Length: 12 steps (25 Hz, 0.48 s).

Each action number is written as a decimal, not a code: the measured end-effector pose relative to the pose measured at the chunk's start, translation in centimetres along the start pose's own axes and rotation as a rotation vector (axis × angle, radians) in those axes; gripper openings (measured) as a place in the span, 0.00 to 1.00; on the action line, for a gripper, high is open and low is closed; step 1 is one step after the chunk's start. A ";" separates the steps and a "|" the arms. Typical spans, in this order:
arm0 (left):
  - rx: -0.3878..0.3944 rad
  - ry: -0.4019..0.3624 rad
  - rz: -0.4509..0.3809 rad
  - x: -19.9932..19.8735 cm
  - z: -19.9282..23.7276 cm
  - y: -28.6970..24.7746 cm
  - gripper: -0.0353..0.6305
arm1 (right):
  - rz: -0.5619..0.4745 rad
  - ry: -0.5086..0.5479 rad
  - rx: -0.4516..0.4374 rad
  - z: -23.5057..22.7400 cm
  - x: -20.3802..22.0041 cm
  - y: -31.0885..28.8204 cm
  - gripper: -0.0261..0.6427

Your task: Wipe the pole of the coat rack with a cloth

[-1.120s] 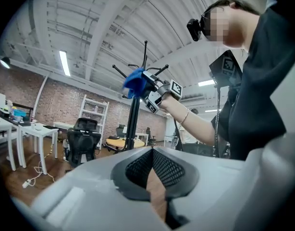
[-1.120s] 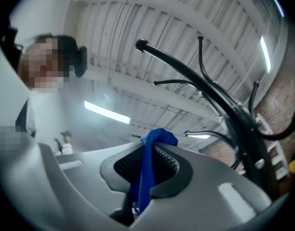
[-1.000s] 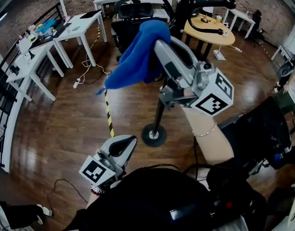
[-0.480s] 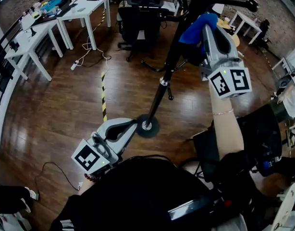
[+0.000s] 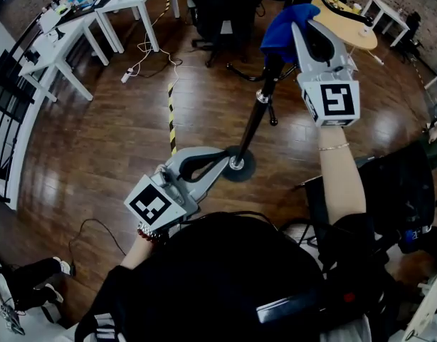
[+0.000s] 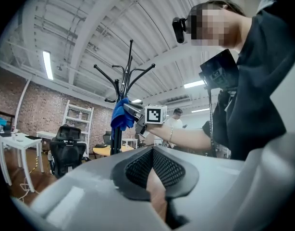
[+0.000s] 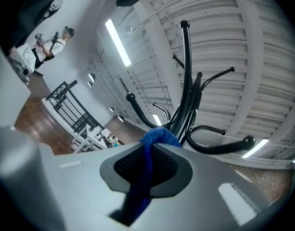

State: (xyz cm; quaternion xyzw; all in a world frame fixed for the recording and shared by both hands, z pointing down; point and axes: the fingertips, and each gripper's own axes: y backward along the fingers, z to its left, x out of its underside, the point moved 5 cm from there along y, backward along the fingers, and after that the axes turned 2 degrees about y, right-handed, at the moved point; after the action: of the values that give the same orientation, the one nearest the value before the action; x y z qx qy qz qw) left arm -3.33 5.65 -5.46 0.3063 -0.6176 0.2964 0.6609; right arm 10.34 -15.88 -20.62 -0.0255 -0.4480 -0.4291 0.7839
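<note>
The black coat rack pole (image 5: 255, 123) rises from its round base (image 5: 238, 164) on the wood floor. My right gripper (image 5: 298, 26) is shut on a blue cloth (image 5: 284, 21), and the cloth lies against the pole's upper part. In the right gripper view the cloth (image 7: 154, 137) bunches between the jaws, with the pole (image 7: 188, 100) and its curved hooks just beyond. My left gripper (image 5: 224, 159) hangs low beside the base, shut with nothing in it. The left gripper view shows the rack (image 6: 119, 129), the cloth (image 6: 119, 115) and the right gripper (image 6: 133, 109) at a distance.
White tables (image 5: 69, 30) stand at the upper left, and a black office chair (image 5: 225, 6) is behind the rack. A round yellow table (image 5: 350, 33) is at the upper right. Yellow-black tape (image 5: 171, 120) and a cable (image 5: 97, 226) lie on the floor. A dark chair (image 5: 396, 184) stands at the right.
The right gripper has carried the blue cloth from in front of the rack onto the pole's upper part. In the head view the left gripper has drawn closer to the base.
</note>
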 end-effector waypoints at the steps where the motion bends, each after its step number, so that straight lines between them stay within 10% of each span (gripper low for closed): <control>1: 0.013 -0.014 0.004 -0.1 0.3 -0.7 0.06 | 0.013 -0.016 -0.002 0.3 0.7 0.4 0.09; 12: 0.153 0.008 -0.004 0.5 0.1 -6.5 0.06 | 0.262 0.077 -0.262 9.5 10.9 4.0 0.09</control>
State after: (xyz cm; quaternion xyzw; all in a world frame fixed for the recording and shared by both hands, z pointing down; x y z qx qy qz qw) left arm 1.67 1.43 -5.21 0.3561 -0.5900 0.3429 0.6384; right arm 9.20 -16.38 -5.68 -0.1689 -0.3506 -0.3789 0.8396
